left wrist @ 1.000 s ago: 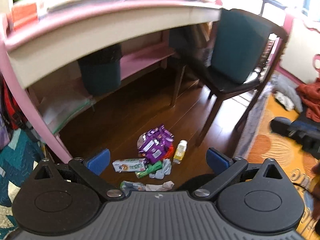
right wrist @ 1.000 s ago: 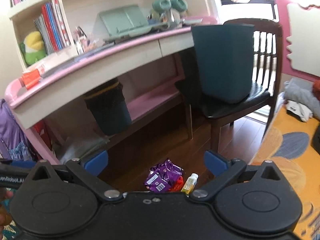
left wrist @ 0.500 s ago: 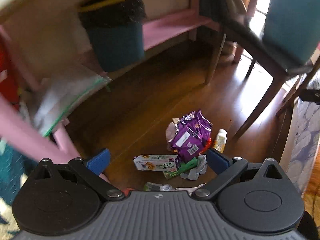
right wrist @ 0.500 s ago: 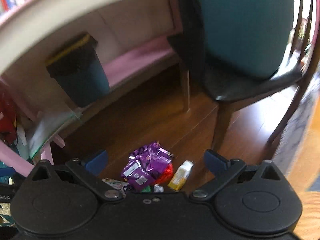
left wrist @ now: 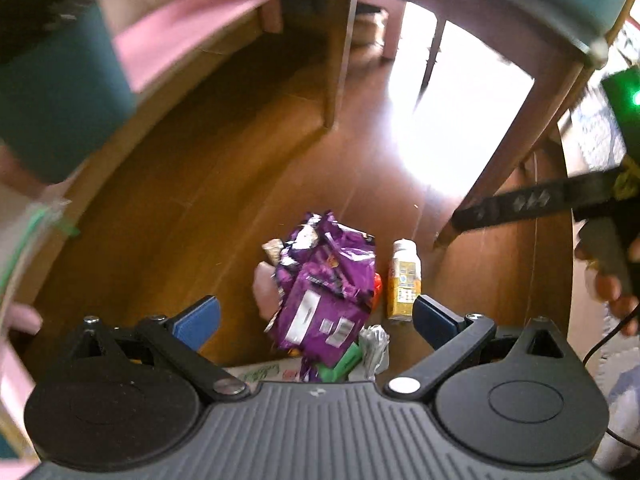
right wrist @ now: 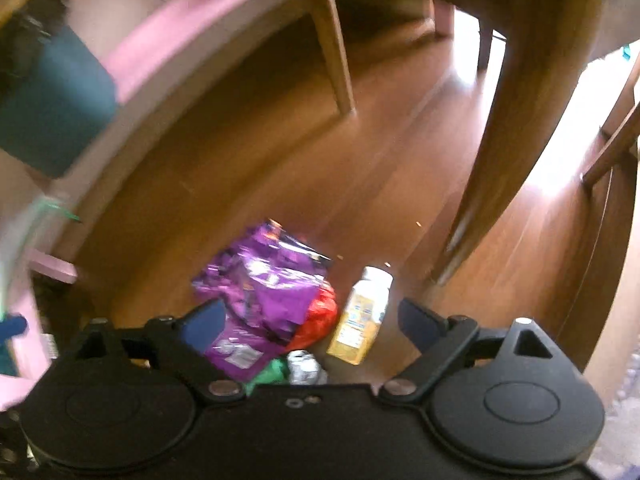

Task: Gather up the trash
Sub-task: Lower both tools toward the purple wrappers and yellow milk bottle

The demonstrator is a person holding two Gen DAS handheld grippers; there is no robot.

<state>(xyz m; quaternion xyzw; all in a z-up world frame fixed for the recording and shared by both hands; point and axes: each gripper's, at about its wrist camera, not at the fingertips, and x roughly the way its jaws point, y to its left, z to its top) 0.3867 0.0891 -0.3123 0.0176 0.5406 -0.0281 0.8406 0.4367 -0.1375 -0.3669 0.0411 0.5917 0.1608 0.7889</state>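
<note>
A pile of trash lies on the wooden floor. It holds a crumpled purple snack bag (left wrist: 324, 288), a small yellow bottle with a white cap (left wrist: 404, 280), a red wrapper (right wrist: 316, 322), a green wrapper (left wrist: 340, 364) and crumpled foil (left wrist: 374, 346). My left gripper (left wrist: 316, 318) is open and empty, low over the pile, with the purple bag between its fingers. My right gripper (right wrist: 310, 318) is open and empty, just above the same pile (right wrist: 264, 292), with the bottle (right wrist: 360, 316) inside its right finger. The right gripper also shows at the right edge of the left wrist view (left wrist: 600, 208).
A dark teal bin with a black liner (left wrist: 52, 92) stands at the left under the pink desk shelf (left wrist: 200, 28); it also shows in the right wrist view (right wrist: 48, 104). Wooden chair legs (left wrist: 338, 44) (right wrist: 492, 128) rise behind and to the right of the pile.
Both grippers have dropped down and forward toward the trash pile, which now looks larger and sits between the fingers. Both stay open.
</note>
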